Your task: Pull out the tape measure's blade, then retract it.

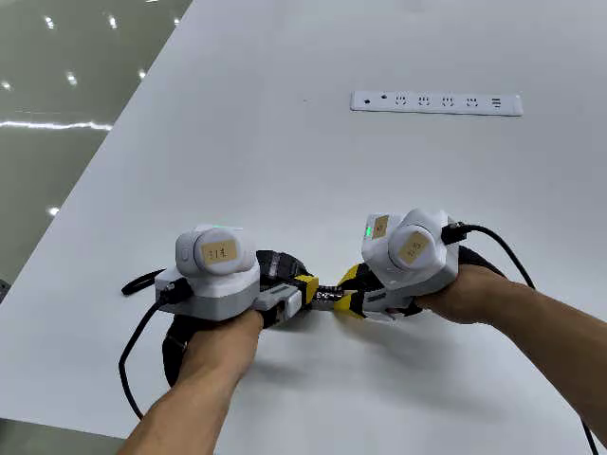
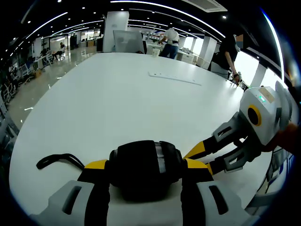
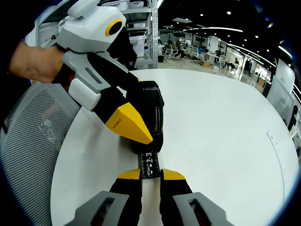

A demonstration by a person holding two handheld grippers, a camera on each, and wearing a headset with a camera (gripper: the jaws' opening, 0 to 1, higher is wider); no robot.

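My right gripper (image 3: 150, 175) pinched the blade (image 3: 149, 163), which ran straight left into the case (image 3: 149, 110) clamped in my left gripper (image 2: 146, 165).

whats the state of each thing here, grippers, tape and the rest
left gripper: shut on tape measure case
right gripper: shut on blade
tape measure case: clamped, on the table
blade: out a short way, tip pinched
power strip: flat on table, nothing plugged in
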